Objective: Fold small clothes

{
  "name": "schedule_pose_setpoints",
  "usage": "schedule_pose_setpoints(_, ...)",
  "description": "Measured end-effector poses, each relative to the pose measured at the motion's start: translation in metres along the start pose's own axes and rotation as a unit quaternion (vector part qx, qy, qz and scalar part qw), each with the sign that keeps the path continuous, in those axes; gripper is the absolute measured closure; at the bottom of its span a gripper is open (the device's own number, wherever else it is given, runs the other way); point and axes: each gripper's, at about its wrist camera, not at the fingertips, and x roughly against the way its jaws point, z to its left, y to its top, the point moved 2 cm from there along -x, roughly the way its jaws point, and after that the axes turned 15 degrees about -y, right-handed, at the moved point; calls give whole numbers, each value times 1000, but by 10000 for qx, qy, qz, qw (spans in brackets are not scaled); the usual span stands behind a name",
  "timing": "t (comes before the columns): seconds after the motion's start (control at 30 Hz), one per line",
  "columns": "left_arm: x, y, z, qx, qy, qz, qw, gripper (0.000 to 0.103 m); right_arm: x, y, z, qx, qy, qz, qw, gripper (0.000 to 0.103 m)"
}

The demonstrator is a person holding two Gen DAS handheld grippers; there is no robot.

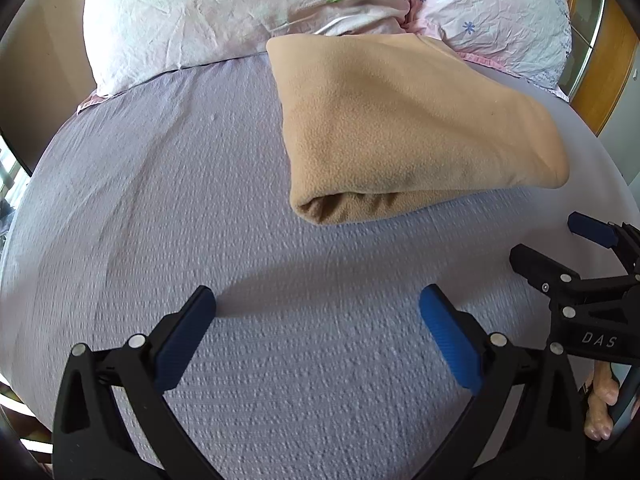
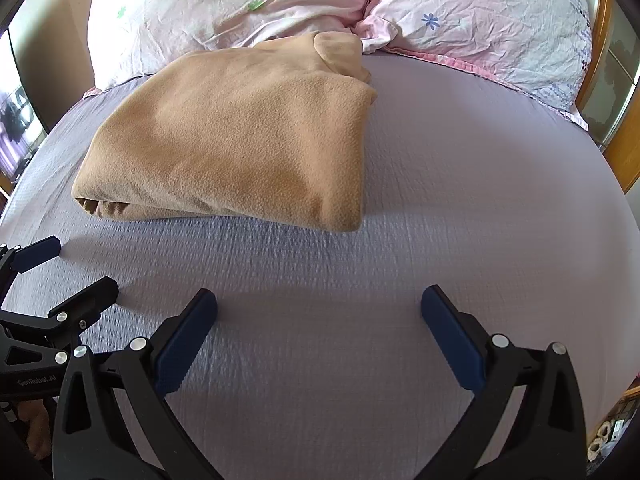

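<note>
On the bed (image 1: 200,200) lies a folded fleece (image 1: 400,128) (tan); left tongs (image 1: 318,308) and right tongs (image 2: 319,308) gape wide, empty.

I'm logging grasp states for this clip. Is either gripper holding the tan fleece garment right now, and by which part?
Nothing is held. The left gripper and right gripper are both open above the bedsheet, apart from the folded tan fleece garment.

Home bedroom: bed (image 1: 200,200) with floral pillows (image 2: 240,4).
</note>
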Motion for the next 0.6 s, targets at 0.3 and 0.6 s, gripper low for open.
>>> schedule_pose_setpoints(0.3,1,0,0,-3,-1,-14,10000,2,0,-1,0,2,3,-12,10000,1)
schedule_pose_setpoints(0.6,1,0,0,0,0,-17,10000,2,1,1,0,3,3,-39,10000,1)
